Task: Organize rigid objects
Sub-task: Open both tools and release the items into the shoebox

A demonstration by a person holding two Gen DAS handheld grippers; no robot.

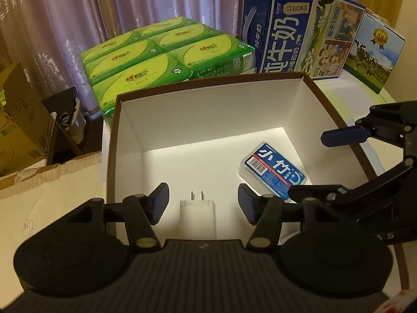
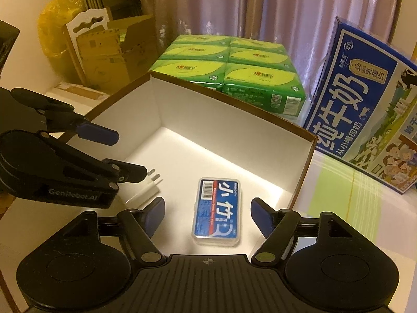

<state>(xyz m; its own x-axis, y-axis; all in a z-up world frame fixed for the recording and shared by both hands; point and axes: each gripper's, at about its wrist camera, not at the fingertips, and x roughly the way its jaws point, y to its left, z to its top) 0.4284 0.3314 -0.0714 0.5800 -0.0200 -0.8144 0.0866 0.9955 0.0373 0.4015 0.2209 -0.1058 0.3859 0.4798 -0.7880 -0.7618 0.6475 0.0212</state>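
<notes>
A pale purple curtain (image 1: 78, 13) hangs behind a white table (image 2: 338, 208) that carries an open box (image 1: 208, 109) with white inner walls and a brown rim. On the floor of the box lies a white charger plug (image 1: 197, 215), prongs pointing to 12 o'clock in the left wrist view. It is between the fingers of the left tongs (image 1: 203, 202), which stand apart and do not touch it. At about 2 o'clock from the plug, well apart from it, lies a small clear case with a blue label (image 2: 217, 212). The right tongs (image 2: 207, 215) stand apart on both sides of this case, without contact. Behind the box, at 12 o'clock, is a pack of green tissue packets (image 2: 229, 70). At 2 o'clock a blue milk carton (image 2: 359, 109) stands tilted. At 10 o'clock are brown cardboard boxes (image 2: 109, 52).
</notes>
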